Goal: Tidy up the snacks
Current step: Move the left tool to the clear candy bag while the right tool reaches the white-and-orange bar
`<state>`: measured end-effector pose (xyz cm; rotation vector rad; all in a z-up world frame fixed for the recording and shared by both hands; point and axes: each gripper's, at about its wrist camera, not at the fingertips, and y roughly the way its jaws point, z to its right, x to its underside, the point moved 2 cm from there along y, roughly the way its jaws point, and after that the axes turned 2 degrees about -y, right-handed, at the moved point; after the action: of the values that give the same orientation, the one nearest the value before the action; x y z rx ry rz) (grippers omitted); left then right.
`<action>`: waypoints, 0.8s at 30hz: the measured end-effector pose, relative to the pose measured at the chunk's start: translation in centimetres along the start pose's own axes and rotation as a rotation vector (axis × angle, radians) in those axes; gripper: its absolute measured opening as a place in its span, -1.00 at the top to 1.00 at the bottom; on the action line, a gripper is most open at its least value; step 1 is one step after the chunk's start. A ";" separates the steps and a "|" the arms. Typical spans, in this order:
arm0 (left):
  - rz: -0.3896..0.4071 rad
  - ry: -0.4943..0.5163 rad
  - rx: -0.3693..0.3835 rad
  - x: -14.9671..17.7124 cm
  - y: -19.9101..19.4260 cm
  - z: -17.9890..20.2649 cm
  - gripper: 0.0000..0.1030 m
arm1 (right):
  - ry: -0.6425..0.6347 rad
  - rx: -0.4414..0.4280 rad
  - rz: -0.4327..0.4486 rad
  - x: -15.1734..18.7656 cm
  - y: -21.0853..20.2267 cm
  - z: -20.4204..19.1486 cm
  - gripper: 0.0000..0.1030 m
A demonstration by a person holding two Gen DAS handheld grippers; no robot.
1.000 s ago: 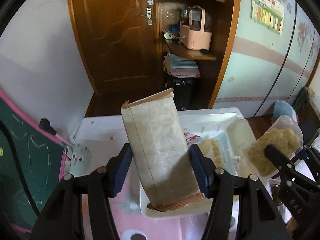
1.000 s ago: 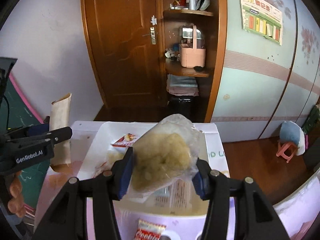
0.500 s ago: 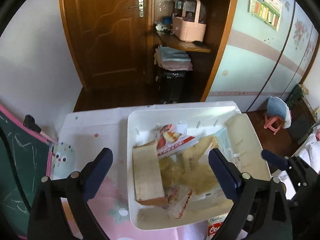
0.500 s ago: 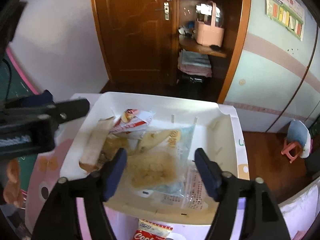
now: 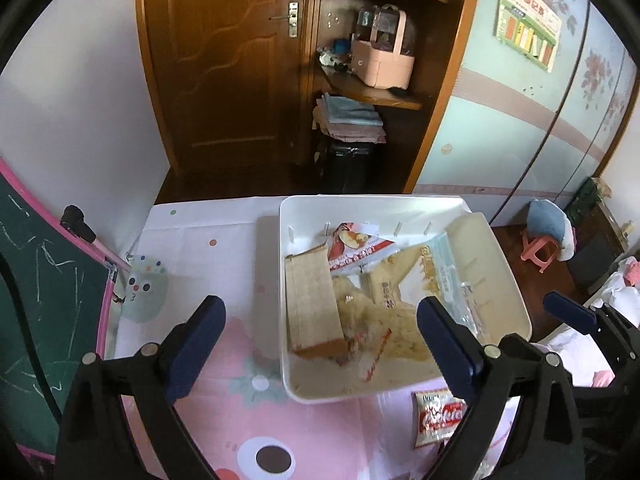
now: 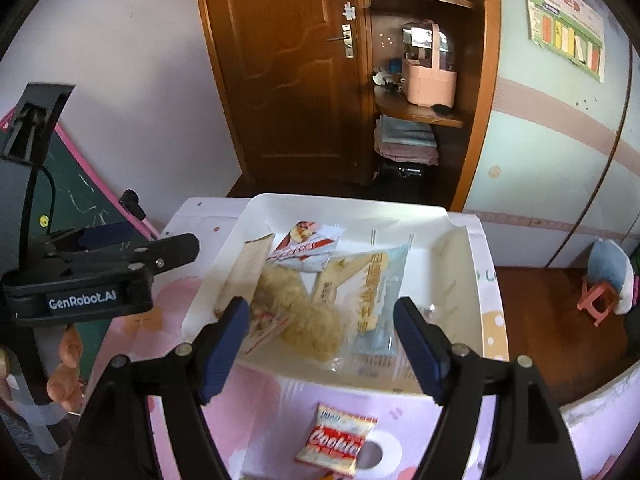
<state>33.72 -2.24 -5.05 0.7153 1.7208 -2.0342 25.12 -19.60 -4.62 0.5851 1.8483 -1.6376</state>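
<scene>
A pink-clothed table is carrying a white bin where a brown packet and a clear bag of snacks are lying. Both the left gripper and right gripper are hanging wide open, empty. A cookie packet is sitting outside, beside the bin.
</scene>
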 end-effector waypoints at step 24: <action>0.113 0.066 0.131 11.2 -13.6 1.5 -0.87 | -0.022 0.095 0.096 9.5 -11.4 -0.2 -0.46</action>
<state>16.61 -0.91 -0.90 0.9093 1.5549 -2.0807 10.53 -21.60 -2.81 0.6829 1.7073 -1.6692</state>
